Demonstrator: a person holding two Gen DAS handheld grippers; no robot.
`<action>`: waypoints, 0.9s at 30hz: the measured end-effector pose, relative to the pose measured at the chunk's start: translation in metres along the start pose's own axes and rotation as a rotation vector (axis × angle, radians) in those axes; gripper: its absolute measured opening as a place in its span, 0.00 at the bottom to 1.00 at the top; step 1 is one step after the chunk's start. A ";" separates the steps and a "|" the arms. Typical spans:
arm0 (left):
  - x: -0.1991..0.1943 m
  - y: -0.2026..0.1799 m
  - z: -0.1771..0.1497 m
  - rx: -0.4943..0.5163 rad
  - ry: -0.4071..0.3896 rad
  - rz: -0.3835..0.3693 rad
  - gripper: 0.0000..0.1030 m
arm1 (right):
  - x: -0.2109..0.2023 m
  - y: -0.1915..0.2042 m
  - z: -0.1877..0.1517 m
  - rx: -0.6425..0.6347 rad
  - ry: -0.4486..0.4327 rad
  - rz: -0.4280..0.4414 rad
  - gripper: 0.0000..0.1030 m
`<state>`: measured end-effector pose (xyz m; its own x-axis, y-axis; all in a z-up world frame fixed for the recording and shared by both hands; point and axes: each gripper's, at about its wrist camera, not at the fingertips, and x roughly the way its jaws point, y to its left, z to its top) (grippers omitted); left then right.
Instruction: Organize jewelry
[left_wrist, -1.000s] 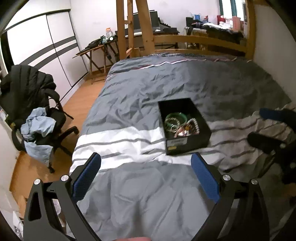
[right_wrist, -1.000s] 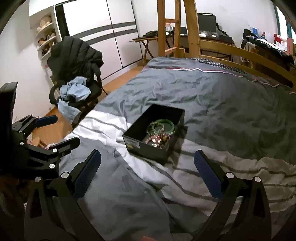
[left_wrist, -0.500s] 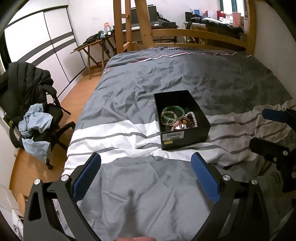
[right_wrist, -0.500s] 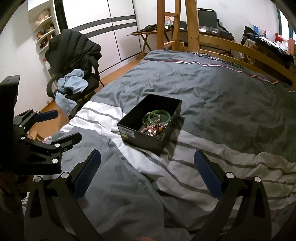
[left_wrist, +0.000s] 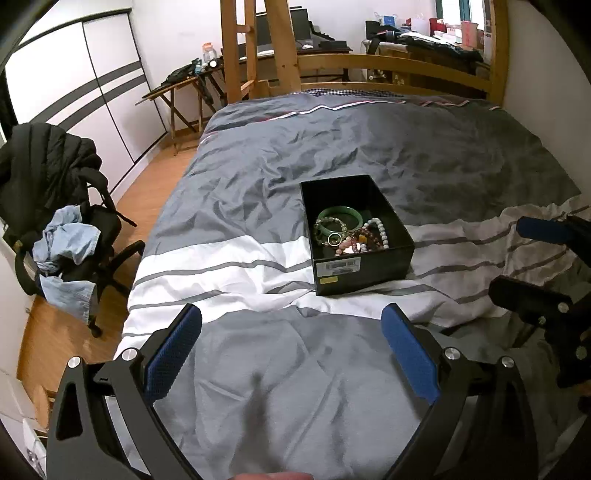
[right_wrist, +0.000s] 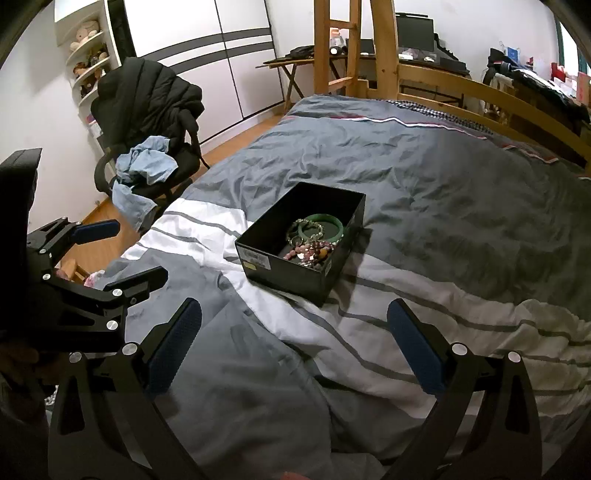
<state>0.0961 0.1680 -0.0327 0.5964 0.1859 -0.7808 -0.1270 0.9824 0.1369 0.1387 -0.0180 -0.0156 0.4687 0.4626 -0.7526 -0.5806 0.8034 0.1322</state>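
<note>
A black open box (left_wrist: 364, 267) (right_wrist: 280, 262) sits on the grey and white striped duvet. Inside lie a green bangle (left_wrist: 341, 214) (right_wrist: 320, 222), a green bead bracelet (left_wrist: 330, 225), a small ring (left_wrist: 334, 239) and pink and white bead bracelets (left_wrist: 364, 238) (right_wrist: 310, 251). My left gripper (left_wrist: 291, 345) is open, held above the duvet short of the box, nothing between its blue pads. My right gripper (right_wrist: 293, 341) is open too, also short of the box and empty. Each gripper shows at the edge of the other's view.
The bed (left_wrist: 369, 140) has a wooden frame (left_wrist: 391, 62) at its far end. Left of it stands an office chair (left_wrist: 74, 236) with a black jacket and blue clothes. Folding tables and a desk line the far wall. A wardrobe (right_wrist: 229, 59) stands at the left.
Both views have tilted down and drawn a little closer to the box, so its jewellery shows more fully. Both grippers stay open and empty.
</note>
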 end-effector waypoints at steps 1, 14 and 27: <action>0.000 0.000 0.000 0.002 0.001 0.002 0.93 | 0.001 0.000 0.000 0.000 0.002 0.002 0.96; 0.002 -0.002 -0.002 0.011 0.011 -0.012 0.93 | 0.006 -0.001 -0.002 0.004 0.015 0.017 0.96; 0.002 -0.002 -0.002 0.017 0.015 -0.028 0.93 | 0.006 -0.002 -0.002 0.011 0.015 0.023 0.96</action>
<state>0.0965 0.1662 -0.0357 0.5875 0.1576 -0.7938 -0.0965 0.9875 0.1247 0.1415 -0.0170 -0.0215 0.4452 0.4754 -0.7588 -0.5834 0.7969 0.1569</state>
